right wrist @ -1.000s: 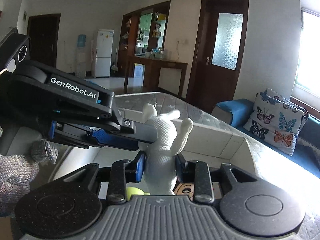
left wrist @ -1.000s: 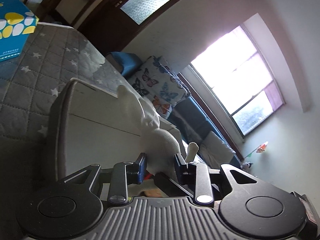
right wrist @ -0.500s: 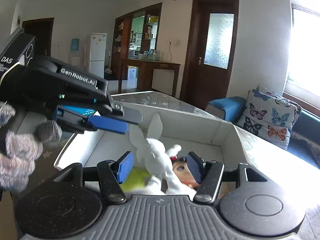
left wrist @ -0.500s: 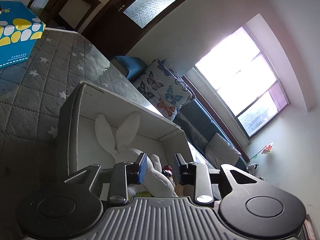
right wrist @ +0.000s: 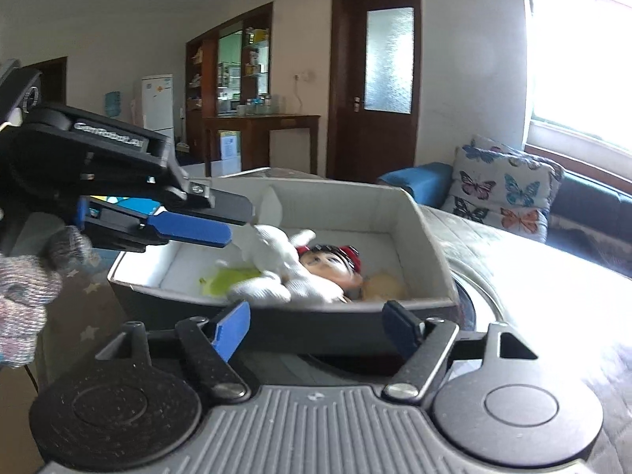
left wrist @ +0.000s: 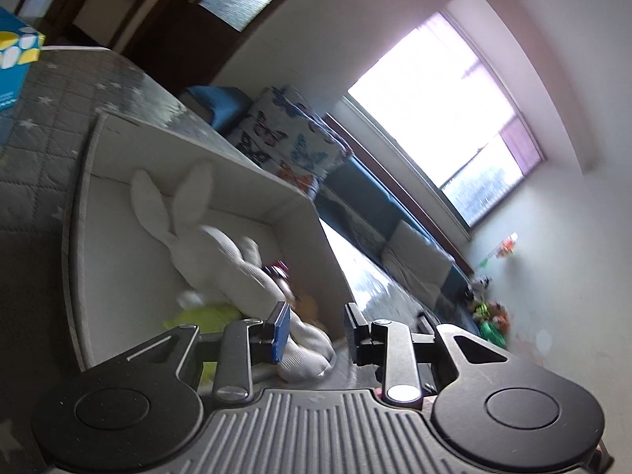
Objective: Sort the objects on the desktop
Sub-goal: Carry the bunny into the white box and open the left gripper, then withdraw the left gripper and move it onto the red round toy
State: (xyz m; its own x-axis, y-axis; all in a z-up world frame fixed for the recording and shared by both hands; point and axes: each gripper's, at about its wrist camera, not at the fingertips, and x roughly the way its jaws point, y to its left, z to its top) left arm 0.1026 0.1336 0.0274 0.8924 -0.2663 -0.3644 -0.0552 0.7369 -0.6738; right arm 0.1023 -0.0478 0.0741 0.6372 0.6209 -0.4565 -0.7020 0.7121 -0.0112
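Observation:
A white plush rabbit (right wrist: 276, 260) lies on its side in the white cardboard box (right wrist: 426, 229), on top of a doll with a red-and-black cap (right wrist: 335, 258) and a yellow-green toy (right wrist: 229, 276). My right gripper (right wrist: 316, 326) is in front of the box's near wall; its jaws are opening wide and nothing is between them. My left gripper (right wrist: 241, 223) hovers over the box's left end, just above the rabbit's head. In the left wrist view its jaws (left wrist: 316, 330) stand a little apart, and the rabbit (left wrist: 221, 252) lies below without being pressed.
The box (left wrist: 75, 237) stands on a grey quilted cover with stars (left wrist: 31, 158). A blue tissue box (left wrist: 12, 59) is at the far left. A gloved hand (right wrist: 23, 284) carries the left gripper. A sofa with a butterfly cushion (right wrist: 501, 193) stands beyond the table.
The right gripper, which was shut on the upright rabbit, opened and let it fall into the box, then drew back. The left gripper pulled back from the rabbit too.

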